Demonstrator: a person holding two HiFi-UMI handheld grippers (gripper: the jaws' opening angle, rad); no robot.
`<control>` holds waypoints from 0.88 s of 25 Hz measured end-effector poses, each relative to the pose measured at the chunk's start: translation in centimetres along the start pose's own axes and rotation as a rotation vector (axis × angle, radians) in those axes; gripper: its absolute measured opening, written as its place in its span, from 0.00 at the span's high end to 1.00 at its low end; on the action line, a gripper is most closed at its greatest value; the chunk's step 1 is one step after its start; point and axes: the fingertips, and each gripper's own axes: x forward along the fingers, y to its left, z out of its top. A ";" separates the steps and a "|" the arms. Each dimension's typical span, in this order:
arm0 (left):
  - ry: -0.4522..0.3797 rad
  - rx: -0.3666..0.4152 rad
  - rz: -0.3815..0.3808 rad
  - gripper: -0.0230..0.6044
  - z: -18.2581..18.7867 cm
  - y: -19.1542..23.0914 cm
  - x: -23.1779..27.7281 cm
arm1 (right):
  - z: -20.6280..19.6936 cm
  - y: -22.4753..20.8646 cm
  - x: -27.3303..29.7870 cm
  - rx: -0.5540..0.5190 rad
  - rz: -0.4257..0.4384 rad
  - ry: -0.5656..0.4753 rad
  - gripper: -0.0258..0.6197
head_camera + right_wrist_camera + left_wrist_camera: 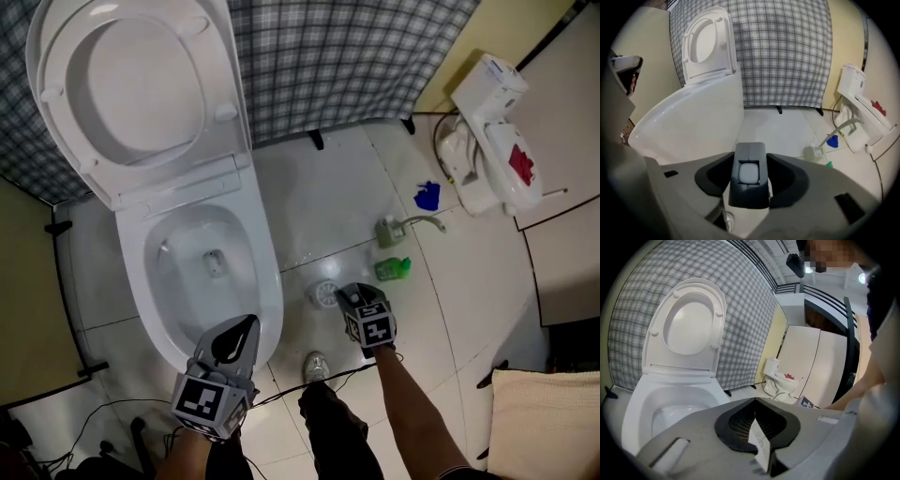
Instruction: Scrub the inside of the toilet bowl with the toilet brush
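A: Where is the toilet brush (749,174)?

B: It stands on the floor tiles (328,197) just beside the toilet bowl (272,291), on the bowl's right side as the person looks down. Its grey top shows in the right gripper view. Its round white holder (325,293) sits under it.

A: Does the right gripper (354,298) have it?

B: No. Its jaws are wide apart, one on each side of the grey top, and they are not squeezing it.

A: And the left gripper (242,333)?

B: It hangs over the front rim of the bowl. Its jaws are pressed together.

A: Is the bowl open?

B: Yes. The seat and lid (131,84) are tipped up at the back of the bowl, against a checked cloth (356,66).

A: What else is near?

B: Farther right of the bowl than the brush are a green bottle (393,269), a pale spray bottle (389,231) and a small blue thing (427,195). Well past them is a second white toilet (487,131). The person's shoe (317,366) is on the floor near the bowl's front.
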 end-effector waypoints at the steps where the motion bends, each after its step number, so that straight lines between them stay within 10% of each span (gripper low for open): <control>1: -0.001 -0.001 0.001 0.95 -0.1 0.1 0.0 | -0.1 0.0 0.2 0.001 -0.002 -0.002 0.62; 13: -0.023 0.006 0.034 0.95 1.9 1.2 -1.6 | 3.0 -0.6 -4.6 -0.010 -0.010 -0.048 0.65; 22: -0.062 0.019 0.069 0.95 8.4 1.8 -4.6 | 16.9 0.2 -20.7 -0.057 -0.008 -0.375 0.65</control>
